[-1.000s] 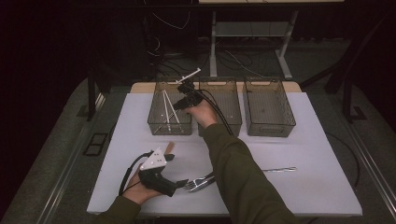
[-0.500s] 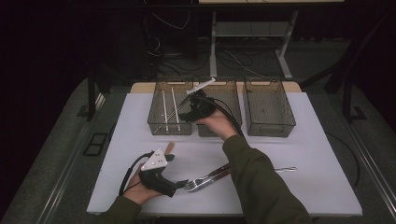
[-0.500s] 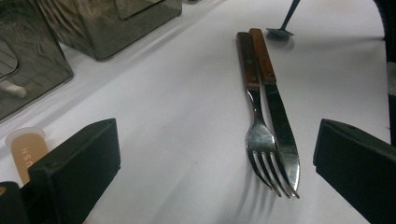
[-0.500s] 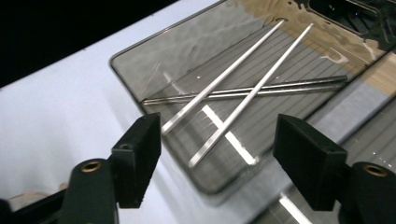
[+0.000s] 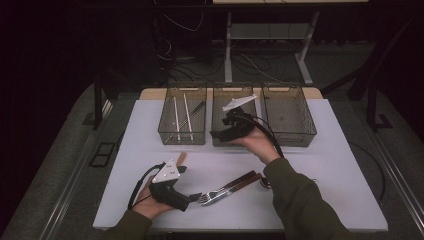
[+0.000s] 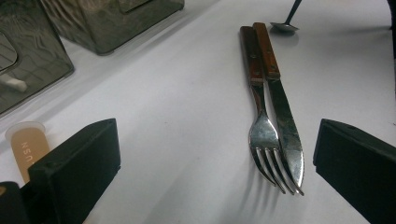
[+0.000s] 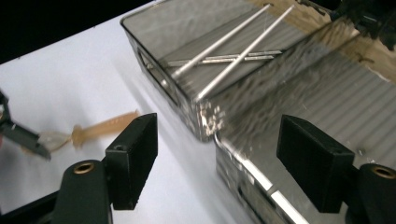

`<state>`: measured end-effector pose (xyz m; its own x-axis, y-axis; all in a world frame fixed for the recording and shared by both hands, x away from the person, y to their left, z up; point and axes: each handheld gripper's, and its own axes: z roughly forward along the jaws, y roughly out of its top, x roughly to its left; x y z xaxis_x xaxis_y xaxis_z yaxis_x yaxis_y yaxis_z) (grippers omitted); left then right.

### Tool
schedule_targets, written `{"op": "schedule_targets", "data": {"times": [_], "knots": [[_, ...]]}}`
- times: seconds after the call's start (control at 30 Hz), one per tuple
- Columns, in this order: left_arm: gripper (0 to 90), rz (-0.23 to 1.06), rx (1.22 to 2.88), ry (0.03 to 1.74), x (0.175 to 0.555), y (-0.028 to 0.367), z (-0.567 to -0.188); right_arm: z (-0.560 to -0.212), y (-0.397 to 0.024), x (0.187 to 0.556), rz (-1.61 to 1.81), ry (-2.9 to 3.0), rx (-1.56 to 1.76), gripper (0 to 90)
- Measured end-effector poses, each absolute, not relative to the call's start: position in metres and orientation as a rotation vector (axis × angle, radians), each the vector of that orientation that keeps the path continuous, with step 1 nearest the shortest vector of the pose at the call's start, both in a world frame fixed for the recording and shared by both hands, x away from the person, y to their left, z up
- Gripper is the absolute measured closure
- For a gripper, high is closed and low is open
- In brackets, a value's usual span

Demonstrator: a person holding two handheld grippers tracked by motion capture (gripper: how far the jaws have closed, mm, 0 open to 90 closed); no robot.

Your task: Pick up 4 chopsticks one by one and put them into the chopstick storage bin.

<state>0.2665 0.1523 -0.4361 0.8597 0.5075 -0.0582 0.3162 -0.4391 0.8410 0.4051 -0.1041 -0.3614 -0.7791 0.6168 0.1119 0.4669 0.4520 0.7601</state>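
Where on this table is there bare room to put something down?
Bare patches: the table's left side beside the left bin, and its right side below the right bin. Crowded: the front middle, around the fork, knife and left gripper.

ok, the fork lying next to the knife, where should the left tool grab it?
Probably by the fork at its neck, just behind the tines, coming from above. It lies flat, touching the knife along its length, so a side approach has no gap. The left tool stands open around both tips.

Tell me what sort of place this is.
Probably a lab set up for recording, not a kitchen: a white table in a dark room, three sorting bins, loose cables on the floor behind.
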Motion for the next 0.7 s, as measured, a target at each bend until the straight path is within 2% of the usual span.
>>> {"op": "schedule_targets", "data": {"times": [0.7], "knots": [[0.0, 0.247, 2.067, 0.620, 0.268, 0.153, -0.437, -0.382, -0.181, 0.362, 1.273, 2.515, 0.991, 28.2]]}}
